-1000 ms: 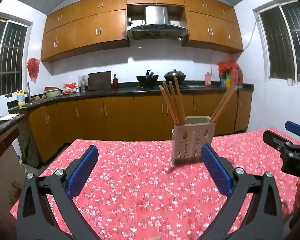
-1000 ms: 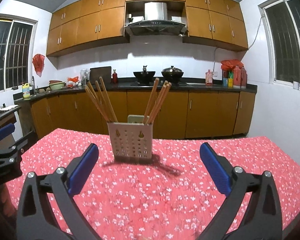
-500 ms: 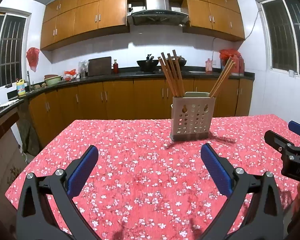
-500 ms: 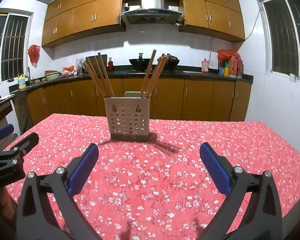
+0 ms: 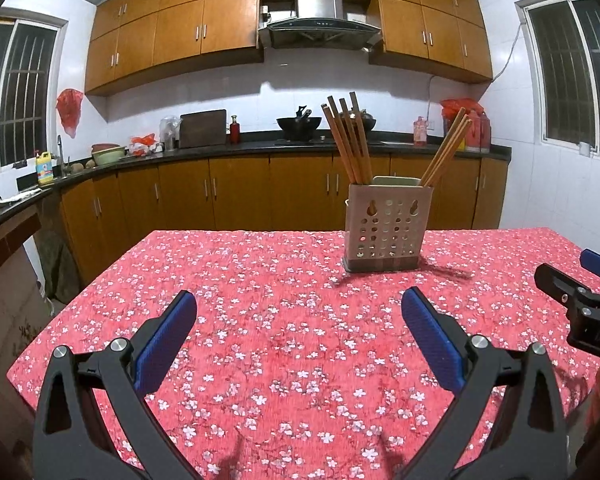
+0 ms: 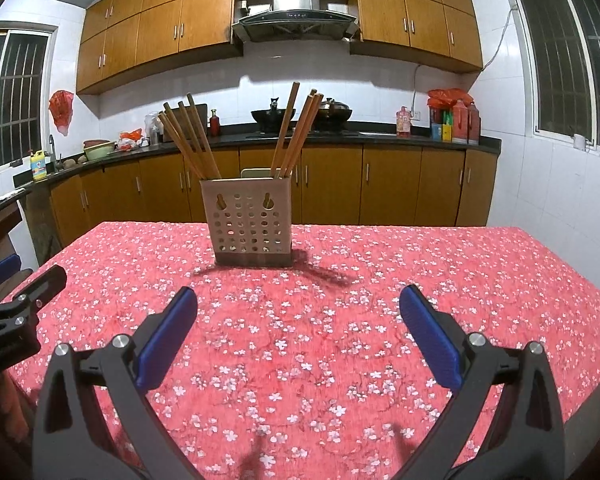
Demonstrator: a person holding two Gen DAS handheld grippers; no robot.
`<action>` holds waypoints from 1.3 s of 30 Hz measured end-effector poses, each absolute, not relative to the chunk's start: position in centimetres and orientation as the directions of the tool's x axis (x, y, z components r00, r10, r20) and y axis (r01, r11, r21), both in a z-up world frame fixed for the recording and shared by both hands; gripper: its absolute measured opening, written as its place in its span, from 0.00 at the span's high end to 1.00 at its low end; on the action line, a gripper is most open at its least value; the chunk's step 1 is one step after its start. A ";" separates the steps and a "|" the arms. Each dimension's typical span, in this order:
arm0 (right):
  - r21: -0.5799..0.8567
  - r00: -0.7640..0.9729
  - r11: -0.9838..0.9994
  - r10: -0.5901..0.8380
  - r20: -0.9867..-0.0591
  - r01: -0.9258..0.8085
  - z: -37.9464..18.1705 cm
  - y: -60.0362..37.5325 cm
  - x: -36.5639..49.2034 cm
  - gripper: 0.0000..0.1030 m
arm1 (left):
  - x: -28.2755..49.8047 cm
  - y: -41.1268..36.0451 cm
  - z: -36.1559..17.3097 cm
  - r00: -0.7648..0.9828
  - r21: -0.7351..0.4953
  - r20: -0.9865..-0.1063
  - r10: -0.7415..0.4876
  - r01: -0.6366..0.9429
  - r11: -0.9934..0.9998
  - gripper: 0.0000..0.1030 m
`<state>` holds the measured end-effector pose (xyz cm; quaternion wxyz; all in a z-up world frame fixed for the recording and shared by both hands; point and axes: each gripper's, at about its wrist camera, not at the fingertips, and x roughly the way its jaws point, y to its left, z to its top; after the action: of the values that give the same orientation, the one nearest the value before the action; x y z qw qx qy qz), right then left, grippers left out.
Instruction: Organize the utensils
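Observation:
A beige perforated utensil holder [image 5: 386, 228] [image 6: 252, 222] stands upright on the far middle of the table, with several wooden chopsticks [image 5: 348, 140] [image 6: 296, 132] leaning out of it in two bunches. My left gripper [image 5: 298, 340] hangs open over the near part of the table, nothing between its blue pads. My right gripper [image 6: 298, 334] is open and empty too, well short of the holder. Each gripper shows at the edge of the other's view: the right gripper [image 5: 580, 300] and the left gripper [image 6: 16, 304].
A red floral tablecloth [image 5: 284, 280] covers the table, whose left edge drops to the floor. Behind it run wooden cabinets and a dark counter [image 5: 260, 146] with woks, bottles and a cutting board. Windows flank both sides.
Both views have tilted and drawn back: the holder sits higher and farther in the frames, and more of the tablecloth shows in front. Both grippers stay open.

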<state>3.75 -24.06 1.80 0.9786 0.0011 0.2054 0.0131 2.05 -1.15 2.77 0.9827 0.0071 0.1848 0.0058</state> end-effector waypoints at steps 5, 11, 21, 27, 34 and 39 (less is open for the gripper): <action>0.008 0.915 1.000 0.026 -0.403 -0.025 1.6 -24.2 3.6 0.04 | 2.0 -1.2 2.8 0.932 0.016 -0.363 0.013 -0.008 1.000 0.02; 0.011 0.913 1.000 0.024 -0.408 -0.022 1.1 -24.4 3.3 0.04 | 1.9 -1.2 2.7 0.931 0.014 -0.366 0.011 -0.006 1.000 0.02; 0.013 0.912 1.000 0.024 -0.410 -0.021 1.2 -24.4 3.4 0.04 | 1.9 -1.2 2.6 0.930 0.014 -0.367 0.008 -0.003 1.000 0.02; 0.016 0.911 1.000 0.024 -0.412 -0.020 1.2 -24.5 3.4 0.04 | 1.9 -1.2 2.5 0.930 0.014 -0.368 0.005 0.000 1.000 0.02; 0.017 0.911 1.000 0.025 -0.412 -0.020 1.2 -24.5 3.4 0.04 | 1.9 -1.2 2.5 0.930 0.014 -0.369 0.006 -0.001 1.000 0.02; 0.016 0.911 1.000 0.025 -0.412 -0.020 1.2 -24.6 3.4 0.04 | 1.9 -1.2 2.6 0.929 0.013 -0.369 0.005 0.000 1.000 0.02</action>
<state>3.44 -24.55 1.23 0.9775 0.0059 0.2107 0.0114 1.89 -1.21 2.56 0.9822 0.0066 0.1878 0.0011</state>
